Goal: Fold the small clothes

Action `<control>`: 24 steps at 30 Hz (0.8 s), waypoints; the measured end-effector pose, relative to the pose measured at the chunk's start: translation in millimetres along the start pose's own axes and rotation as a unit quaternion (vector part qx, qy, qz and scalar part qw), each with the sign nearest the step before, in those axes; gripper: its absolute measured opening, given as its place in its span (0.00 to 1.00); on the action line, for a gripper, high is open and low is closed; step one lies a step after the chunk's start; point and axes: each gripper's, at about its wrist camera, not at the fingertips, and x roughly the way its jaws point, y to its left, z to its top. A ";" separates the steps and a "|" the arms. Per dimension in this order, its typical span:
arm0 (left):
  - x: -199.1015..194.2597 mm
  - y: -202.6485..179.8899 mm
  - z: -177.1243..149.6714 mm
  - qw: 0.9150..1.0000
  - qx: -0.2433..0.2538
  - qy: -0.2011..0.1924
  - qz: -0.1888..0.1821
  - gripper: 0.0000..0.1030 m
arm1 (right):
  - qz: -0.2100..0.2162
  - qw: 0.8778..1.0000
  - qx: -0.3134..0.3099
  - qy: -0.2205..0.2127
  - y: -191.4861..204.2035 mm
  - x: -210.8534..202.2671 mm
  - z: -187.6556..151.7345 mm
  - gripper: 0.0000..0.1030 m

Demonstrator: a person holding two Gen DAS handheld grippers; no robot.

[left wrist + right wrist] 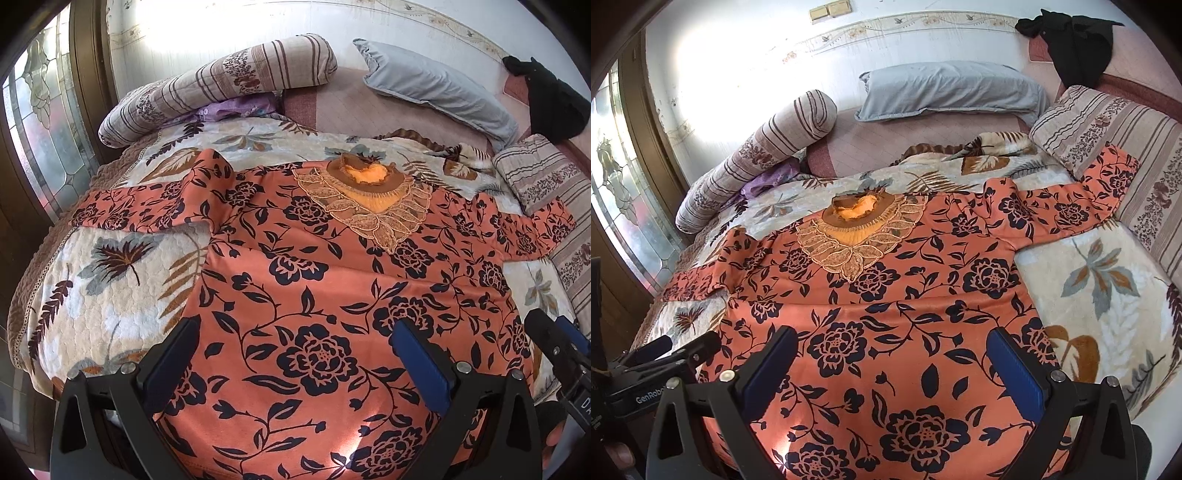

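Observation:
An orange top with dark flowers [332, 280] [894, 306] lies spread face up on the bed, collar at the far side, both sleeves stretched out sideways. Its lace collar [365, 199] [860, 229] shows a yellow lining. My left gripper [299, 354] hovers open over the lower left part of the top, nothing between its blue pads. My right gripper [894, 362] is open over the lower right part, also holding nothing. The right gripper's fingers [554, 339] show at the left view's right edge. The left gripper's fingers [687, 347] show at the right view's left edge.
A leaf-patterned blanket [110, 280] [1108, 295] covers the bed under the top. A striped bolster [207, 85] [757, 155], a grey pillow [436, 85] [949, 92], a striped cushion [1115, 136] and a black garment [1075, 48] lie beyond. A glazed door [40, 122] stands left.

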 end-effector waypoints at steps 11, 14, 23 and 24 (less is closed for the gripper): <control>26.6 2.1 2.1 1.000 0.009 0.016 0.005 1.00 | 0.027 0.999 0.030 0.025 -27.0 28.8 9.2 1.00; 42.7 11.8 5.3 0.999 0.009 0.028 0.021 1.00 | 0.039 0.995 0.091 0.020 -78.0 39.5 29.2 1.00; 96.3 61.7 19.1 0.996 -0.032 0.047 0.072 1.00 | -0.102 0.958 0.263 -0.050 -318.2 97.9 128.9 0.95; 100.3 67.7 21.2 0.995 -0.038 0.045 0.078 1.00 | -0.137 0.957 0.248 -0.059 -336.9 99.6 146.3 0.92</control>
